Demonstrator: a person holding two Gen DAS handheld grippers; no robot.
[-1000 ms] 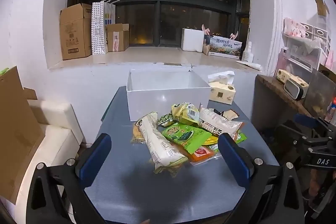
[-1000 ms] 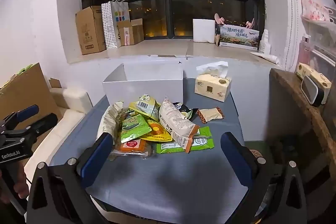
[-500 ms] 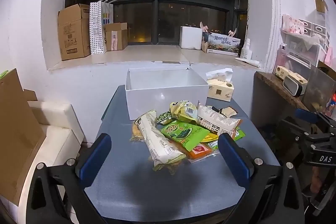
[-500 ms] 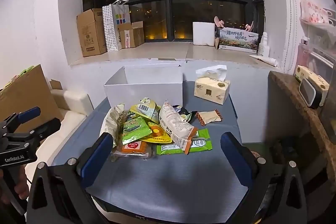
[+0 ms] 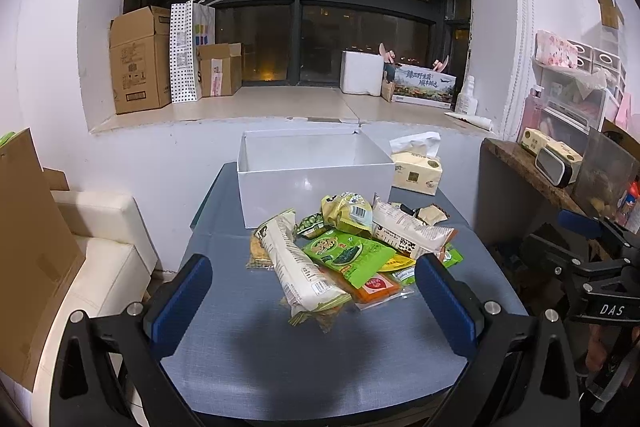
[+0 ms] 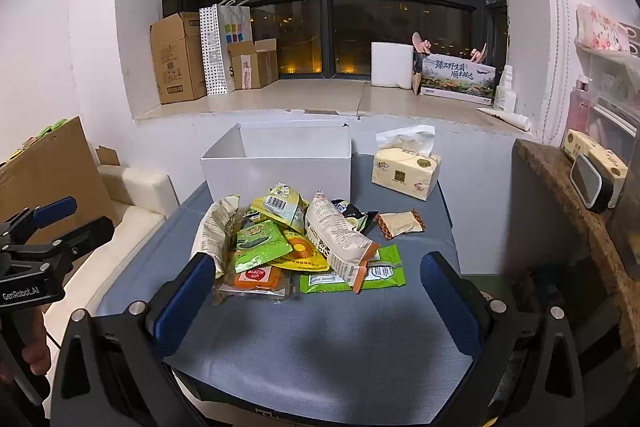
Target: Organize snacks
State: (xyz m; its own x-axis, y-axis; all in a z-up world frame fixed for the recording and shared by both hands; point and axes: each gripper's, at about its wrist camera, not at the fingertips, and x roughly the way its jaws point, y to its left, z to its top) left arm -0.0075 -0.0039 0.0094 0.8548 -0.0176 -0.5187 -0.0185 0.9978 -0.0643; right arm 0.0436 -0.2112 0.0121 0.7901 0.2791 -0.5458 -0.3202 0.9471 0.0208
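Counting stuff first: I'm seeing one snack pile point(image 5: 344, 251) sitting ahead of both sets of fingers, roughly ten packets as far as I can tell since they're overlapping. There's one long pale packet point(image 5: 296, 263) nearest my left gripper point(image 5: 316, 303), one green packet point(image 5: 344, 253) on top in the middle, one orange packet point(image 6: 256, 277) at the near edge, one white printed bag point(image 6: 336, 235) leaning across the heap, and one small tan packet point(image 6: 400, 223) lying apart off to the right of the pile. One empty white box point(image 5: 314, 171) is standing just beyond the heap, and one tissue pack point(image 6: 406, 169) is sitting to the right of that.

Both grippers are hovering over the near edge of the blue-grey table point(image 6: 320, 339), fingers spread wide apart, holding nothing. My right gripper point(image 6: 320, 299) is framing the pile between its blue pads point(image 6: 184, 295).

Room-wise, it's a white-walled room with a dark window and a ledge that's carrying three cardboard boxes point(image 5: 138, 59), a dotted paper bag point(image 5: 192, 51) and a white foam box point(image 5: 360, 71). A cream sofa point(image 5: 104, 247) is sitting off to the left.

Compared to a second ago, nothing on the table is shifting; both cameras are just pulling back and up a little, so the pile is looking slightly further beyond the fingertips.
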